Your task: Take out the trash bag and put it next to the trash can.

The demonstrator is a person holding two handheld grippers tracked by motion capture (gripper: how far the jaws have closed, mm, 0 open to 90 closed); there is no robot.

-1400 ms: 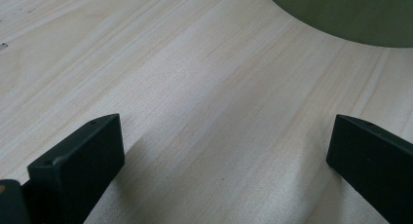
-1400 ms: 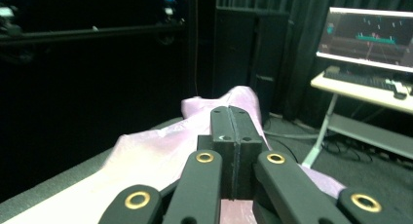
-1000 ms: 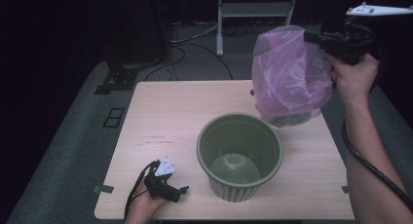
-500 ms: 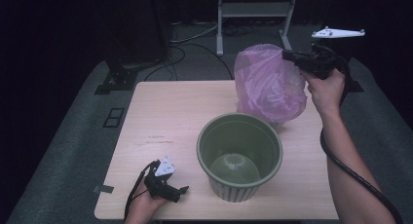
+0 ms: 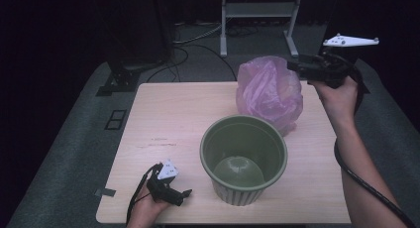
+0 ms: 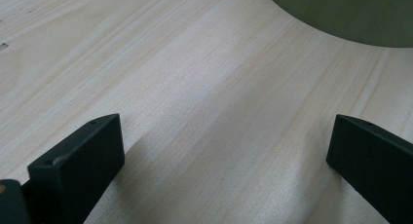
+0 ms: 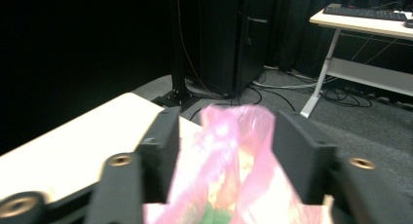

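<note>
A green ribbed pot (image 5: 243, 158) stands upright at the table's middle front, with nothing in it; its curved wall (image 6: 341, 14) shows at the top of the left gripper view. Behind the pot's right side hangs a crumpled pink plastic bag (image 5: 267, 91), its bottom down at the tabletop. My right gripper (image 5: 295, 67) is shut on the bag's top from the right, and the pink film (image 7: 229, 151) is bunched between its jaws. My left gripper (image 5: 185, 193) lies on the table at the front left, open, its jaws (image 6: 224, 136) spread wide over bare wood.
The light wooden table (image 5: 173, 114) stands on grey carpet. A black cabinet (image 5: 133, 29) and a white desk frame (image 5: 257, 10) with floor cables stand behind it. A floor outlet (image 5: 115, 120) lies to the left, and grey tape (image 5: 105, 192) marks the front left corner.
My right gripper has carried the pink bag leftward and down, from high at the far right to just behind the pot. The left gripper has not moved.
</note>
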